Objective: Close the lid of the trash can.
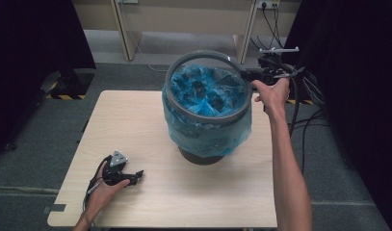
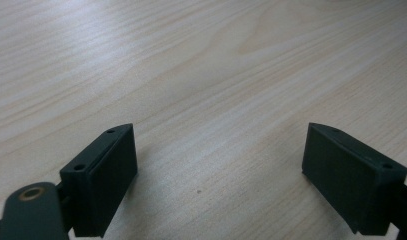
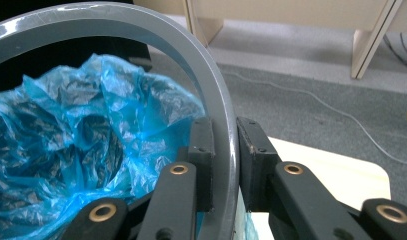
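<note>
Two grippers are seen at a wooden table [image 1: 150, 202]. The right gripper [image 3: 225, 165] is held at the far right side of a bin [image 1: 203, 156], and its fingers [image 3: 253, 160] are clamped on a grey ring [image 1: 181, 103], one finger pressed against the inside of the band and the other against the outside. The ring is held tilted above the mouth of the bin, with its far edge raised higher than its near edge. A blue bag [image 1: 208, 127] is fitted inside the bin, and its crumpled plastic is folded down over the outside of the rim. In the right gripper view, the blue bag is seen just to the left of the fingers and below the ring, while grey floor [image 3: 311, 75] and light wooden furniture legs [image 3: 373, 37] are seen beyond them.

The left gripper [image 1: 136, 177] is rested on the near left part of the table, well apart from the bin. Its fingers [image 2: 103, 175] are spread wide, and bare wood grain is seen between them and ahead of them. Nothing is gripped by them. A cable is trailed from the back of this gripper toward the near edge of the table.
</note>
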The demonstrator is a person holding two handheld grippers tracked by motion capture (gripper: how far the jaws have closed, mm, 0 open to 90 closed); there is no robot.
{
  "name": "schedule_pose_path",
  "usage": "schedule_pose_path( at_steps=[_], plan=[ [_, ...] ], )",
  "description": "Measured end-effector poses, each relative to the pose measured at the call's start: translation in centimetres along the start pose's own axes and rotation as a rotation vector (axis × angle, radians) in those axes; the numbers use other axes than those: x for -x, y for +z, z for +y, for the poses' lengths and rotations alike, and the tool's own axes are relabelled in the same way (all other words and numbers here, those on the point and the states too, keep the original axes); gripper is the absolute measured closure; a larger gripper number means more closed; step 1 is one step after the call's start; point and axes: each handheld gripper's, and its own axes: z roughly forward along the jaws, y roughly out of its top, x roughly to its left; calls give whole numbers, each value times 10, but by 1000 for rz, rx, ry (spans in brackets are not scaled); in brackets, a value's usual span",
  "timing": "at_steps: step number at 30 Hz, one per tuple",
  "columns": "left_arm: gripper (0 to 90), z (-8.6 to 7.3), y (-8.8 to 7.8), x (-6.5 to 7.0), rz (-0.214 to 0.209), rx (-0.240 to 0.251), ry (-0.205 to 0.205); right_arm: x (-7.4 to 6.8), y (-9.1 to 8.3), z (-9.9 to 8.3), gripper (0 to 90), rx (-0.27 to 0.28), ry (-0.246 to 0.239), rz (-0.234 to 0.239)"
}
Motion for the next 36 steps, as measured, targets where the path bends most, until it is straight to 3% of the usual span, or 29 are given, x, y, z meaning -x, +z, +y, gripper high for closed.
schedule_pose_path(
  at_steps=[7, 12, 20, 28, 34, 36],
  plan=[
    [135, 0, 0, 0, 0, 1, -1, 1, 10, 1, 786, -87, -32, -24],
    [135, 0, 0, 0, 0, 0, 0, -2, 14, -1, 784, -116, -54, -18],
    [135, 0, 0, 0, 0, 0, 0, -4, 20, -3, 781, -141, -108, -30],
    [135, 0, 0, 0, -1, 0, 0, -3, 21, -3, 777, -144, -113, -24],
    [143, 0, 0, -1, -18, 3, 5, 4, 13, -6, 564, -77, -57, -16],
    [147, 1, -2, -2, -34, 4, -17, 8, 8, -8, 503, -46, -33, 1]
  ],
)
